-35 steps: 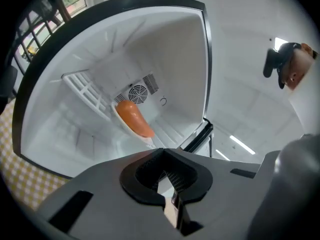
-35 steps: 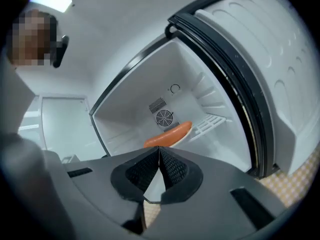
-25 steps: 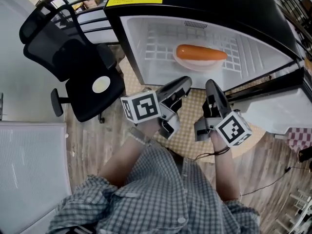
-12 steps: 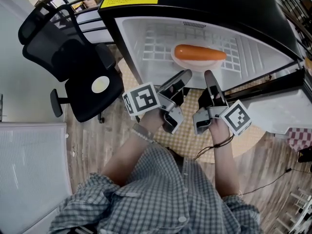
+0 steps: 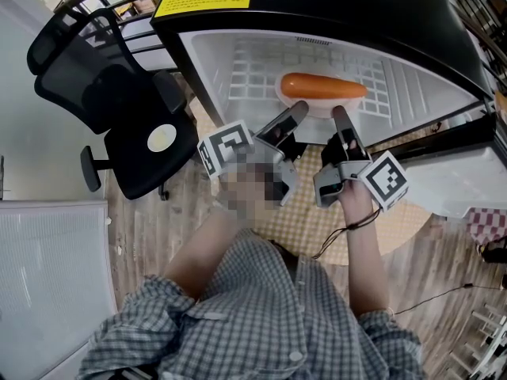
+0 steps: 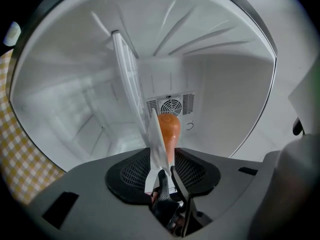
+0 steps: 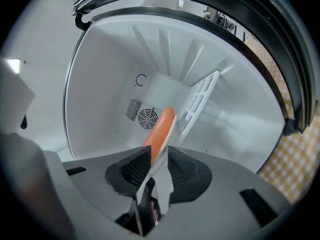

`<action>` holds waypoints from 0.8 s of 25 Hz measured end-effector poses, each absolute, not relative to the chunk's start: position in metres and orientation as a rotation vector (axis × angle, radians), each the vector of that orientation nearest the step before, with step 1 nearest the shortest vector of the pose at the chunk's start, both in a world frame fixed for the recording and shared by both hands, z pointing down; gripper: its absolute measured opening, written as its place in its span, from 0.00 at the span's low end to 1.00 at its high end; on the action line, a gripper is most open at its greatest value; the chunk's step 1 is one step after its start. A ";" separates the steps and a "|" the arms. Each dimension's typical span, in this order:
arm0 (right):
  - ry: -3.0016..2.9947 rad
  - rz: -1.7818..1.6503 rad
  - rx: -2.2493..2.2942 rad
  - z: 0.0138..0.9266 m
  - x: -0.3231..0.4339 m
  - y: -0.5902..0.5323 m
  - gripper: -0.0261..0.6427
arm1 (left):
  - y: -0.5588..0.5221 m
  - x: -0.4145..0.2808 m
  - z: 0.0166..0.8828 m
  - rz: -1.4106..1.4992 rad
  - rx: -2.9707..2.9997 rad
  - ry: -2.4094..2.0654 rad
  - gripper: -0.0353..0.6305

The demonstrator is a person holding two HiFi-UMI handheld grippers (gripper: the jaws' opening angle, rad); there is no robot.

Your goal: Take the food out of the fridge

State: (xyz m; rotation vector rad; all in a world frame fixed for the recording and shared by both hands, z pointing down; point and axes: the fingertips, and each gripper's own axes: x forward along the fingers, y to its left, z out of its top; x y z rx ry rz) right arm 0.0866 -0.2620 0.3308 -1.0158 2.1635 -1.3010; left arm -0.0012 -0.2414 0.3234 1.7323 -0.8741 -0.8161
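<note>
Okay so, the black mini fridge [image 5: 356, 14] is seen with its door swung open, and the food hasn't been taken out yet. An orange sausage [image 5: 323, 86] is laid across a white plate [image 5: 317, 108], which is parked on the wire shelf [image 5: 253, 70] near the front of the white compartment. Both tongs are pushed up to the plate's near rim, side by side and rolled onto their sides. The left tongs [image 6: 162, 155] have just been opening and are spread wide, with the plate's edge taken into the gap but not squeezed. The right tongs [image 7: 159, 155] are held apart too, with the rim and the sausage's end lined up in the gap, and no pinch can be made out there. A round fan grille [image 6: 171, 106] is spotted on the back wall behind the sausage. Outside, a yellow checked mat [image 5: 309, 220] is laid on the wooden floor [image 5: 158, 228] in front of the fridge. A black office chair [image 5: 119, 93] is parked off to the left, well apart from the tongs.
</note>
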 end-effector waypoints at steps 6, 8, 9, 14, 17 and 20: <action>2.172 -1.277 -1.040 0.329 0.085 -0.261 0.16 | -0.241 -0.008 0.330 -0.742 1.713 -0.952 0.16; 2.181 -1.267 -1.049 0.329 0.086 -0.260 0.16 | -0.241 -0.006 0.330 -0.731 1.721 -0.948 0.16; 2.190 -1.262 -1.055 0.329 0.086 -0.259 0.16 | -0.241 -0.006 0.330 -0.726 1.725 -0.949 0.15; 2.212 -1.239 -1.083 0.330 0.090 -0.253 0.15 | -0.237 -0.004 0.331 -0.692 1.758 -0.949 0.15; 2.206 -1.236 -1.089 0.330 0.094 -0.246 0.15 | -0.233 0.001 0.331 -0.680 1.761 -0.923 0.15; 2.208 -1.223 -1.112 0.331 0.101 -0.238 0.15 | -0.227 0.008 0.332 -0.666 1.763 -0.888 0.15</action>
